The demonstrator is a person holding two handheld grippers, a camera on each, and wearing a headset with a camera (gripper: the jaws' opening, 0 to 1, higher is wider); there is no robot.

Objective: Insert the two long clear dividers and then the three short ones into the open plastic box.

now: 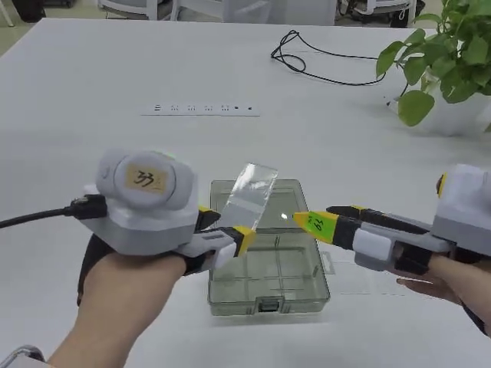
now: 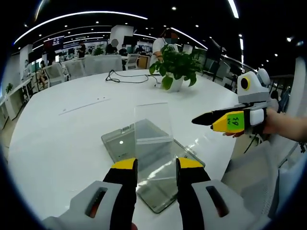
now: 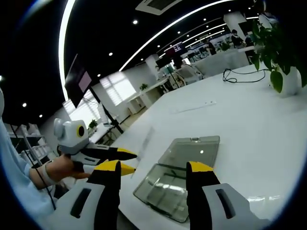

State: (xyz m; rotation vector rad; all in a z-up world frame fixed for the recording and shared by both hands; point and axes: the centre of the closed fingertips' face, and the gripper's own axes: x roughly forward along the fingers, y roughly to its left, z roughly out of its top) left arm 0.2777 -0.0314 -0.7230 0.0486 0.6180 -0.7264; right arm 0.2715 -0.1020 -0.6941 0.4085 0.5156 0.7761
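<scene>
The open clear plastic box (image 1: 268,295) lies on the white table in front of me, its lid (image 1: 295,195) folded back flat. Thin partition lines show inside the base. My left gripper (image 1: 234,230) is shut on a clear divider (image 1: 253,190), which tilts up over the box's left side. In the left gripper view the divider (image 2: 152,125) stands between the jaws of that gripper (image 2: 157,165). The right gripper (image 1: 318,218) hovers open over the box's right side, nothing in it. The right gripper view looks past that gripper (image 3: 153,167) at the box (image 3: 165,189) and the left gripper (image 3: 128,160).
A potted green plant (image 1: 445,69) stands at the back right, with a black cable (image 1: 307,61) coiled beside it. A pale strip with small marks (image 1: 203,109) lies beyond the box. Faint clear pieces (image 1: 360,282) lie on the table right of the box.
</scene>
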